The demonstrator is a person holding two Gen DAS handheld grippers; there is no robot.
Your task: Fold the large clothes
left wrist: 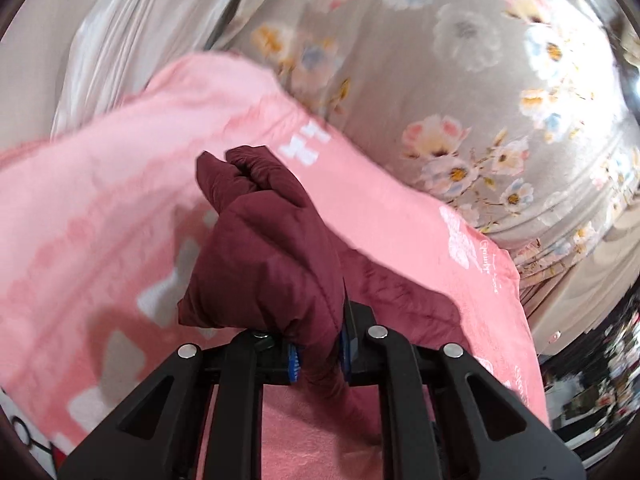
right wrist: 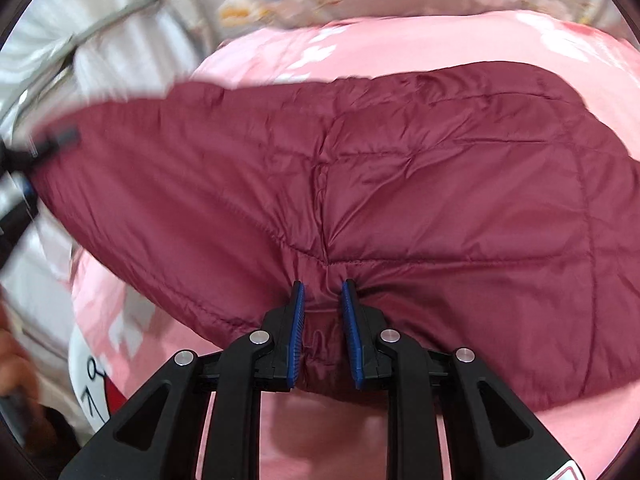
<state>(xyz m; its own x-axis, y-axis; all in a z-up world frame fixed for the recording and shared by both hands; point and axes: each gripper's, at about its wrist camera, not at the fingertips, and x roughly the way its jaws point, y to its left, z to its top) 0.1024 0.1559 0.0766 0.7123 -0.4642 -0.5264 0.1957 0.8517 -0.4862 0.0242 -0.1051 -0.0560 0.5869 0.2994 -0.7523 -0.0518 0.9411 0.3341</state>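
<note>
A maroon quilted puffer jacket point(right wrist: 400, 184) spreads over a pink blanket point(right wrist: 580, 440). My right gripper point(right wrist: 322, 292) is shut on a bunched fold of its near edge, blue pads pinching the fabric. My left gripper point(left wrist: 320, 344) is shut on another part of the jacket point(left wrist: 264, 248), which bulges up over the fingers and hides their tips. The left gripper also shows at the far left edge of the right wrist view point(right wrist: 24, 184), holding the jacket's far end off the blanket.
The pink blanket point(left wrist: 100, 208) lies on a grey floral bedsheet point(left wrist: 460, 60). White curtain fabric point(left wrist: 120, 40) hangs at the left. A white cartoon-print cushion point(right wrist: 92, 376) sits at the lower left. Dark clutter point(left wrist: 600, 380) lies beyond the bed's right edge.
</note>
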